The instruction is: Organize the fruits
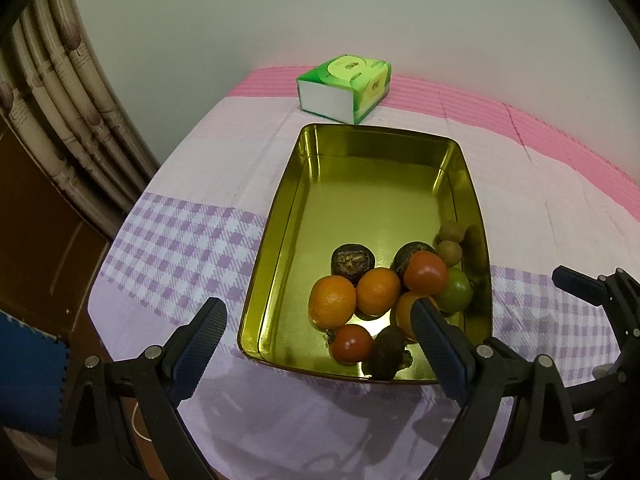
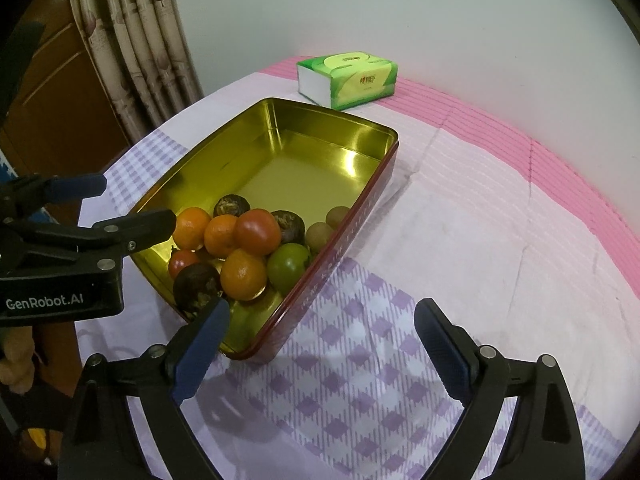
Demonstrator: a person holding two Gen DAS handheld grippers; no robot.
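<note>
Your fruits sit heaped at the near end of the gold tin tray point(image 1: 280, 216), whose far half is bare metal. In the pile you have three oranges, the biggest one point(image 1: 332, 300) nearest the tray's left wall, two red tomatoes with one point(image 1: 425, 273) riding on top of the heap, a green tomato point(image 1: 454, 290) against the right wall, dark wrinkled fruits such as the one point(image 1: 353, 265) behind the oranges, and two small brown longan-like fruits point(image 1: 450, 252) toward the right wall. The tray rests on a lilac checked cloth point(image 1: 180, 240), with a green tissue pack point(image 1: 344, 88) beyond it.

Your left gripper point(image 1: 318, 322) stands wide open with nothing between its fingers, hovering over the tray's near left corner. Your right gripper point(image 2: 322, 322) is likewise wide open and empty, over the near right corner and the cloth.

Only the right wrist view shows the tray's dark red outer wall point(image 2: 340, 248) and the left gripper's body from the side. The left wrist view shows just a corner of the right gripper at its right edge.
</note>
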